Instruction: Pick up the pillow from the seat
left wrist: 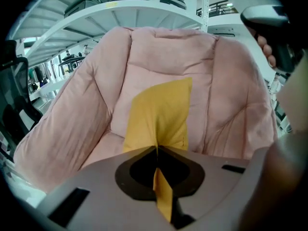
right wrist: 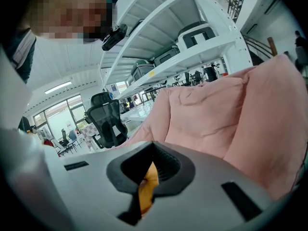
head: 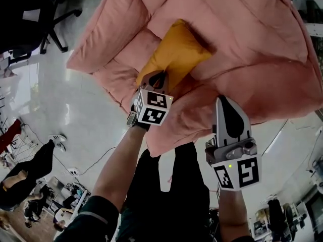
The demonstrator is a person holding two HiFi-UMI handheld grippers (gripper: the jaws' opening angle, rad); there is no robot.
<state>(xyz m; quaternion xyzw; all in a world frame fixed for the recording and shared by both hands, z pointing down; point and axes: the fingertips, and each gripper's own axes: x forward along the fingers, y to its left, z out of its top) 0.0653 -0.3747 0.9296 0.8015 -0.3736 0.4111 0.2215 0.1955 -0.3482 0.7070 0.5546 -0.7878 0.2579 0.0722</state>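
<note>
A yellow pillow (head: 176,52) is seen in the hollow of a padded pink chair (head: 242,44), resting on the seat and against the back cushion. Its near corner is pinched by the left tongs (head: 157,78), which are closed tight on the fabric. In the left gripper view a thin fold of yellow cloth is caught between the two tips and runs back through the opening behind them. The rest of the pillow is spread out beyond the tips (it has not been lifted clear of the seat).

The right tongs (head: 225,101) are held over the chair's front edge, well apart from the pillow, with their tips together. A small orange-yellow patch is seen in the opening behind those tips in the right gripper view, and what it is cannot be told.

A pale glossy floor (head: 65,105) lies beside the chair, and a black office chair (head: 30,14) stands on it further off.
</note>
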